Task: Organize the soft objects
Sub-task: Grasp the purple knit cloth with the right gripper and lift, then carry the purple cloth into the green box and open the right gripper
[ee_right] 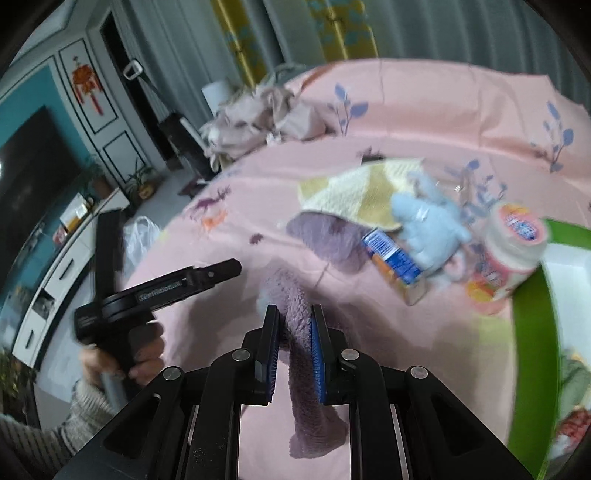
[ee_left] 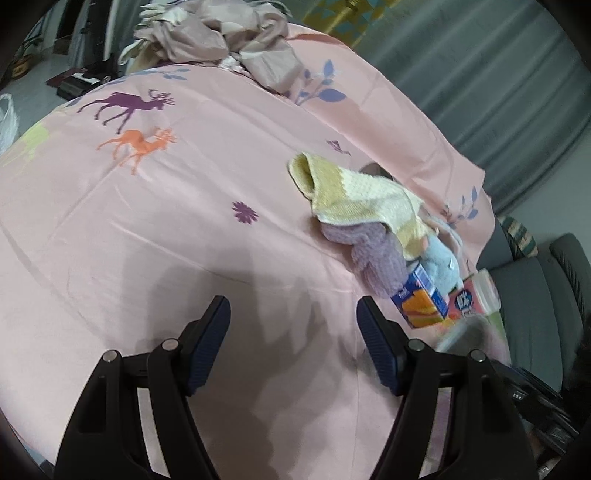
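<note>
Left wrist view first: the left gripper (ee_left: pixel 293 314) sits at the bottom of the frame, jaws spread wide with nothing between them, only the pink bedsheet (ee_left: pixel 155 229) and its shadows below. Printed deer show on the sheet at upper left. Right of centre lies a small heap: a yellow knitted cloth (ee_left: pixel 354 195) draped over a purple fluffy cloth (ee_left: pixel 373 258), with a pale blue plush toy (ee_left: pixel 441 264) tucked against them. Just below the toy stands a blue and orange carton (ee_left: pixel 421 299), and beside it a pink jar (ee_left: pixel 476 295), partly blurred. A crumpled beige bundle (ee_left: pixel 221 33) sits at the top of the frame. The right gripper cannot be seen in this view.

Over to the right wrist view: the right gripper (ee_right: pixel 293 332) at bottom centre is pinching a purple fluffy towel (ee_right: pixel 306 369), jaws pressed against its sides, the towel hanging between them and running down to the bottom of the frame. That held towel is hidden from the other camera. At left, a hand (ee_right: pixel 125 354) with a knitted sleeve holds the other gripper over the sheet. The same heap appears at centre right, blurred. A green-rimmed bin (ee_right: pixel 532 332) curves down the right edge, just beside the jar, something only this camera catches. A dark television and white cabinet fill the far left.
</note>
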Motion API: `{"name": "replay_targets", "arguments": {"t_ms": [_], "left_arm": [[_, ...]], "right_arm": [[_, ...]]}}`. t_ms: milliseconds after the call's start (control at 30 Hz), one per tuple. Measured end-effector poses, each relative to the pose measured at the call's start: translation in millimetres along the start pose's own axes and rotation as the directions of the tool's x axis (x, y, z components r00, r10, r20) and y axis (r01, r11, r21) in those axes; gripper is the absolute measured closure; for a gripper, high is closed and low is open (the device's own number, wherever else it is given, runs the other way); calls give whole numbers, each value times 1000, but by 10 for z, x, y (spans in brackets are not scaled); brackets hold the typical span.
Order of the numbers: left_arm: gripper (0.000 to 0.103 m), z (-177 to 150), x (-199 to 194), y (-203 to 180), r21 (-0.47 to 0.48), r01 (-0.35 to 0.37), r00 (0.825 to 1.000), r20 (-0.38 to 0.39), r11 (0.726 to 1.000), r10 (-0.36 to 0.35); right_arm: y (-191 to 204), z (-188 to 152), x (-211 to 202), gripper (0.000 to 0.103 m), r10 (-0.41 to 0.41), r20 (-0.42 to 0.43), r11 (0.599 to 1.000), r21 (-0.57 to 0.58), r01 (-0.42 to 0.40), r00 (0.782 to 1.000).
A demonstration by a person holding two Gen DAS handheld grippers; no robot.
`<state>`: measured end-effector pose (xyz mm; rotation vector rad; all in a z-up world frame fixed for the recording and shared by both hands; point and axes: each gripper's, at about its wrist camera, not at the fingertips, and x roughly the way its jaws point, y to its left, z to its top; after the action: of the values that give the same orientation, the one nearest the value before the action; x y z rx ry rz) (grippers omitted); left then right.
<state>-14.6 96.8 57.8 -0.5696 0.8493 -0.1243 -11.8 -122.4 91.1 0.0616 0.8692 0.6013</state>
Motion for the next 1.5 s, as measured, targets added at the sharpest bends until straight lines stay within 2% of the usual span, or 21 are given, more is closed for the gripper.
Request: {"name": "replay_targets", "arguments": {"t_ms": [67, 233, 300, 400, 500, 533, 567, 633, 700, 767, 800, 933, 1000, 1067, 1133, 1167, 1200, 1233, 1267, 1367, 1500], "left_arm": [[33, -31, 41, -16, 7, 0, 1000, -20, 1000, 0], [33, -97, 162, -46, 27, 12, 996, -88, 1000, -10], [33, -128, 197, -85, 42, 24, 994, -110, 999, -19], [33, -184, 225, -166, 78, 57, 989, -143, 995, -46], [33, -254, 232, -280, 110, 117, 982, -164, 987, -98], [33, -288, 237, -333, 124, 148, 976, -177, 981, -125], [33, -320, 244, -374, 136, 174, 971, -191, 975, -146], [33, -396, 277, -474, 157, 222, 956, -229, 962, -183], [33, -459, 325, -528, 162, 232, 950, -251, 959, -187], [34, -514, 373, -575, 187, 209, 955, -251, 960, -159], [34, -535, 375, -594, 201, 200, 960, -236, 959, -151], [36, -549, 392, -622, 208, 190, 964, -226, 960, -142], [51, -552, 412, -616, 209, 181, 966, -223, 961, -133], [55, -557, 440, -609, 210, 179, 965, -226, 961, -130], [60, -563, 449, -613, 217, 179, 966, -226, 960, -129], [62, -566, 455, -617, 222, 177, 966, -226, 959, -126], [66, -571, 460, -618, 228, 173, 966, -229, 958, -121], [69, -571, 460, -636, 239, 168, 968, -222, 956, -114], [73, -578, 449, -650, 255, 163, 970, -216, 953, -108], [77, -581, 426, -660, 263, 171, 972, -205, 950, -119], [77, -559, 325, -691, 280, 179, 977, -162, 943, -138]], "right_arm": [[-64, -6, 286, 86, 17, -44, 999, 44, -15, 999], [-370, -85, 874, 86, -32, -139, 969, 237, 64, 990], [-450, -92, 869, 86, 9, -110, 958, 285, 23, 994], [-523, -66, 779, 86, 42, -129, 945, 327, 3, 991], [-578, -51, 629, 64, 32, -86, 939, 345, 0, 996], [-583, -48, 569, 51, 17, -67, 938, 345, 7, 998], [-576, -41, 516, 43, -1, -54, 939, 343, 19, 999], [-564, -15, 404, 40, -55, -42, 943, 326, 66, 998], [-557, -5, 329, 38, -98, -55, 944, 311, 110, 994], [-580, 0, 293, 25, -122, -77, 942, 306, 140, 990], [-602, -12, 283, 24, -123, -89, 940, 308, 144, 988], [-700, -98, 395, 24, -60, -124, 933, 347, 100, 990], [-700, -127, 514, 24, -26, -141, 932, 355, 75, 990], [-652, -158, 622, 24, -22, -154, 936, 345, 75, 988], [-576, -163, 646, 35, -56, -138, 941, 325, 98, 989], [-561, -174, 666, 56, -26, -146, 941, 331, 74, 989], [-560, -197, 715, 66, 63, -151, 933, 361, -4, 987], [-563, -210, 740, 67, 116, -151, 925, 375, -51, 982], [-540, -217, 748, 67, 121, -150, 928, 368, -59, 981], [-441, -209, 698, 67, 84, -134, 949, 312, -39, 987], [-358, -182, 579, 67, 82, -82, 962, 266, -58, 993]]}}
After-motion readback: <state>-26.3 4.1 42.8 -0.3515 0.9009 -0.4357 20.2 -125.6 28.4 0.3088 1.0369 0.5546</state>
